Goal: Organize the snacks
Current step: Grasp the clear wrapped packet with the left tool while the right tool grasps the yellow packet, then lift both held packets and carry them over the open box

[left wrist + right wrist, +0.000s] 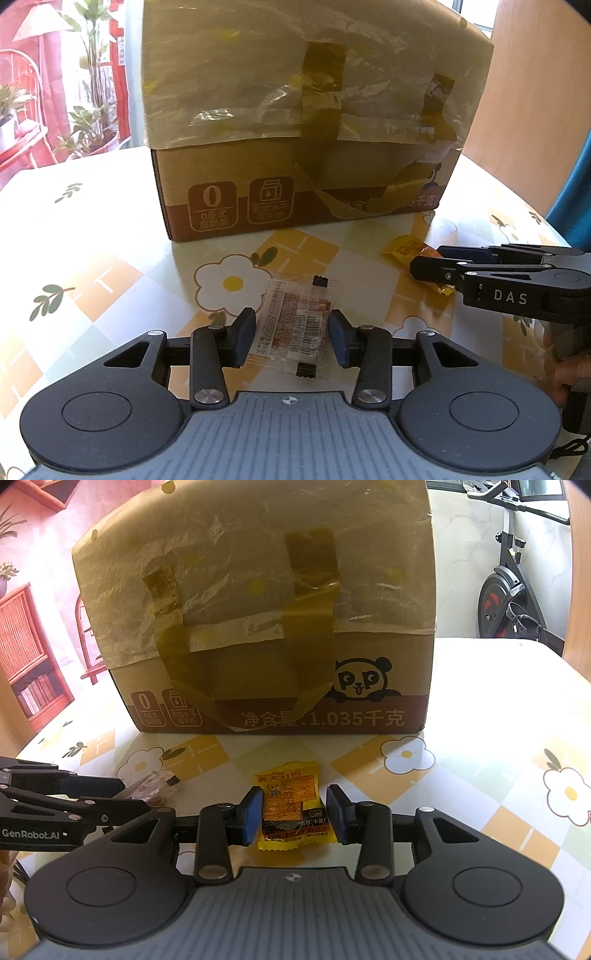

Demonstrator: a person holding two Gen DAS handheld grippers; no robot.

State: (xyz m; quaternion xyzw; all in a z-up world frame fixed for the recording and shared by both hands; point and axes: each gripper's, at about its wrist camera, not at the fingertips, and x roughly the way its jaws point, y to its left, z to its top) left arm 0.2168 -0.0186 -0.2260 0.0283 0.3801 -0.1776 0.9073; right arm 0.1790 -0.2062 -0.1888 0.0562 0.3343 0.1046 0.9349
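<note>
So far nothing is sorted: left gripper (pixel 291 338) fingers clench a clear snack packet (pixel 293 328), right gripper (pixel 295 814) fingers grasp a yellow snack packet (pixel 291 805), both on the surface (pixel 480 738) before the cardboard box (pixel 258 609).

I count two snack packets — one clear packet (pixel 291 332) and one yellow packet (pixel 293 808) — plus one cardboard box (pixel 258 627) and my two grippers, left gripper (pixel 291 338) and right gripper (pixel 294 814).
</note>
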